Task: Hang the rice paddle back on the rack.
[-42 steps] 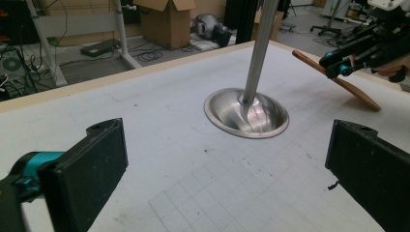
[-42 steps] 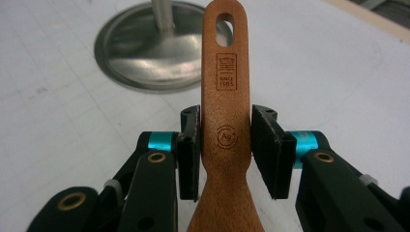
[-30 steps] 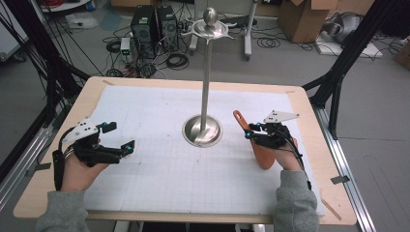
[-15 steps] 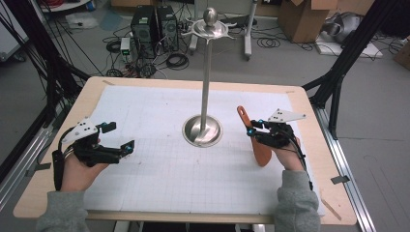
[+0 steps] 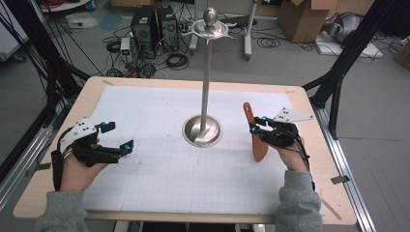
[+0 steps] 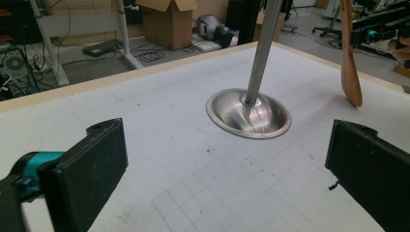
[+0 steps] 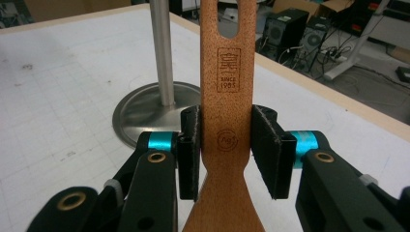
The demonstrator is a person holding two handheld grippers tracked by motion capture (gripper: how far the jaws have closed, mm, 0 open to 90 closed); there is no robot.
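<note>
Right hand-held gripper (image 5: 254, 129) clamps the upright wooden spatula (image 5: 257, 136); left hand-held gripper (image 5: 126, 145) rests level, wide open.

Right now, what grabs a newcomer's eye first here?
The tall steel stand rises from its dish base at the table's centre. To its right, the right gripper clamps a wooden spatula upright by its handle. The left gripper rests open at the table's left, holding nothing.

The spatula (image 7: 226, 96) in my right tool (image 7: 225, 150) is matt brown wood with a fine grain. The stand (image 5: 203, 130) is polished, shiny metal. My tool's pads (image 6: 94, 166) look like rough black rubber. White matt grid paper (image 5: 159, 179) covers the wooden tabletop (image 5: 309, 104).
</note>
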